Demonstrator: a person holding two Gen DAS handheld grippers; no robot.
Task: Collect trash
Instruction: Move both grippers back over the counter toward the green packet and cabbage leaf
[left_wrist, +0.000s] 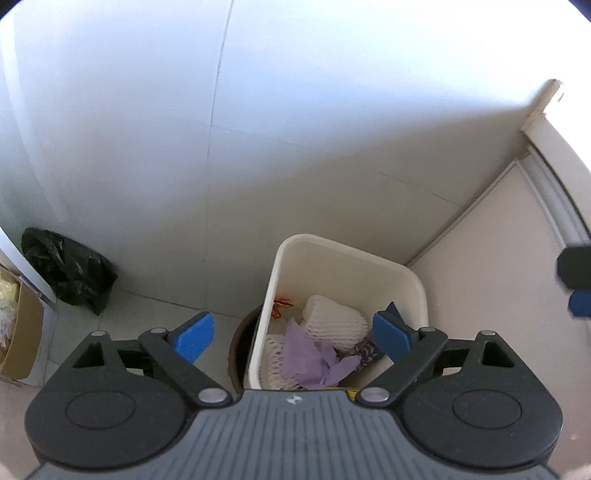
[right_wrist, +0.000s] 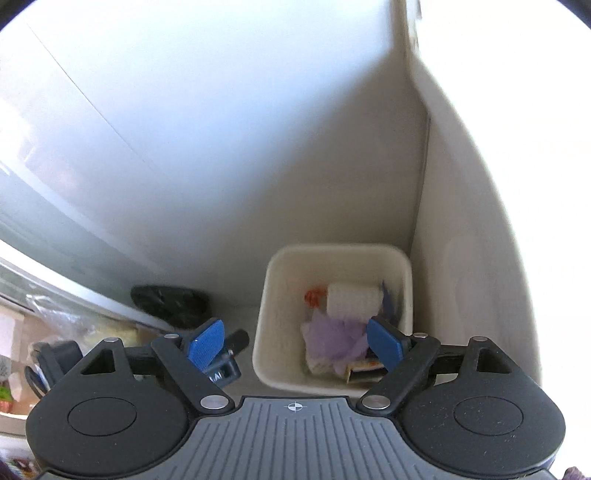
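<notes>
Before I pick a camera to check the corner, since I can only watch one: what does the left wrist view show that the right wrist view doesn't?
Only the left wrist view shows the cardboard box and a dark round thing beside the bin. Only the right wrist view shows a clear plastic bag at the left edge. Both show the white bin holding foam netting, purple paper and an orange wrapper, plus the black bag.

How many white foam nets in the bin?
2 visible. One foam net lies on top toward the back of the bin; another sits at the front left, partly under purple tissue. More may be buried.
</notes>
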